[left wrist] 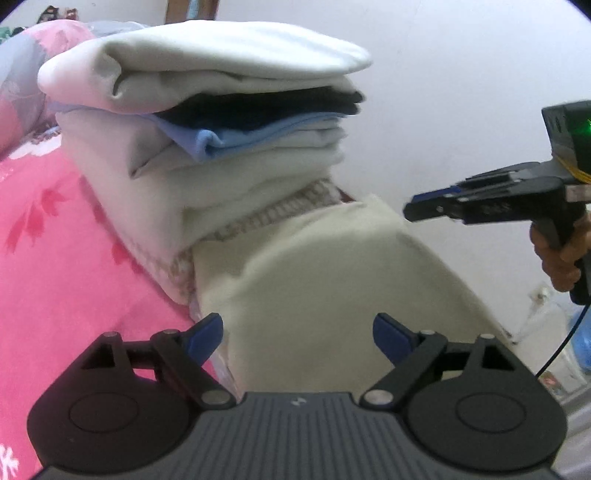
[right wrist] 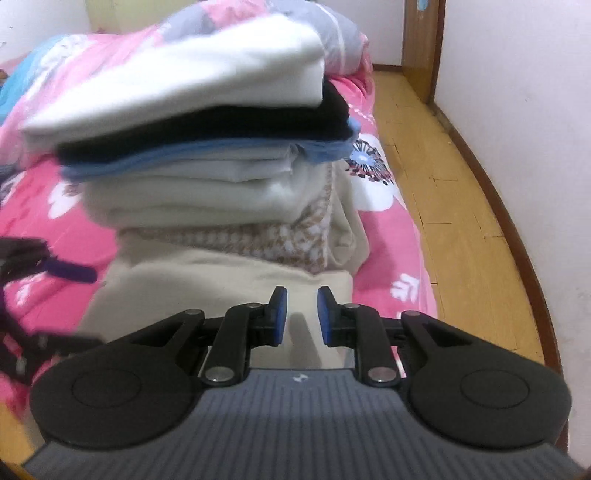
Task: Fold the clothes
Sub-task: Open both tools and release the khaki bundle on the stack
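A stack of folded clothes stands on the bed: white on top, then black, light blue, more white and a beige knit. In front of the stack lies a cream garment, folded flat. My left gripper hovers over the cream garment's near end, open wide and empty. My right gripper is above the same cream garment, its pads a narrow gap apart with nothing between them. From the left wrist view the right gripper hangs in the air to the right of the stack.
A pink flowered bedsheet covers the bed, with a pink and grey quilt bunched behind the stack. A wooden floor runs along the bed's right side, bounded by a white wall. A hand grips the right tool's handle.
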`<state>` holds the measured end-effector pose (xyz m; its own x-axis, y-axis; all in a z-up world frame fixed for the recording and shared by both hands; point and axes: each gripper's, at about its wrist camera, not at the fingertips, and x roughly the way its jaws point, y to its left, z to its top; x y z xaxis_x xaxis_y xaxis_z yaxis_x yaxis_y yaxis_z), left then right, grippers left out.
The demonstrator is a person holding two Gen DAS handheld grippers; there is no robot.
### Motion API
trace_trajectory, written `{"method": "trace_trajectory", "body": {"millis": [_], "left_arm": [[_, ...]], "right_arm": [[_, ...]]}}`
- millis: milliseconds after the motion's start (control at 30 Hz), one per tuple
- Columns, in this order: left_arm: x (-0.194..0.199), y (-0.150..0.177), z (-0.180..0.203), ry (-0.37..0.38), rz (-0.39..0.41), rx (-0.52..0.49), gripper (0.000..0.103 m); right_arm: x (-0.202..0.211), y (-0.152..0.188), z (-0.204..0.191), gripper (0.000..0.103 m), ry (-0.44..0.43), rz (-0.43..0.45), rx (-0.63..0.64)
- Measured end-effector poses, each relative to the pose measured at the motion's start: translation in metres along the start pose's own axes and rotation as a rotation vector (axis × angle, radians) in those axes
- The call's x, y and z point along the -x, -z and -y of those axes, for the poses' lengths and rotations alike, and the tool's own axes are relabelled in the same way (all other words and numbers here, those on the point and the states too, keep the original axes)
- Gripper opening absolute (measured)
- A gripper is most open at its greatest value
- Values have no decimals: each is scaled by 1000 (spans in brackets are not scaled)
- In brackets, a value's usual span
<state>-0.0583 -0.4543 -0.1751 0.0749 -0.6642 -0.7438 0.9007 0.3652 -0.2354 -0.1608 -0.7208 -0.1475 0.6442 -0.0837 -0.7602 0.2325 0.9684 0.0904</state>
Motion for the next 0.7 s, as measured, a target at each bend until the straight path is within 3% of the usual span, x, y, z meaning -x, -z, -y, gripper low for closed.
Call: {"method": "trace_trajectory", "body": {"millis": [167, 300, 333, 400, 500, 533, 633, 700], "left_arm": [[-17, 16, 24, 24, -109, -116, 90], [-28, 18, 34, -6, -141, -133, 91], [-29, 17, 33, -6, -143, -116, 91], [-29, 14, 30, -4, -145, -81, 91], [-24, 17, 21, 15, -148, -22, 91], [-23, 18, 18, 21, -150, -2, 91], [-27, 22, 13, 20, -189, 27, 96], [-33, 24, 7, 38, -222, 75, 96]], "right_arm": [[21, 25, -20, 18, -54, -99, 91], [-8, 49, -31, 18, 35, -228, 145], [-7, 50, -30, 18, 37, -226, 116], [-1, 47, -25, 19, 30, -208, 39], [24, 52, 0, 33, 22, -191, -175], [29, 57, 10, 43, 5, -201, -266], [28, 78, 36, 58, -91, -254, -509], [14, 93, 42, 58, -148, -320, -619]]}}
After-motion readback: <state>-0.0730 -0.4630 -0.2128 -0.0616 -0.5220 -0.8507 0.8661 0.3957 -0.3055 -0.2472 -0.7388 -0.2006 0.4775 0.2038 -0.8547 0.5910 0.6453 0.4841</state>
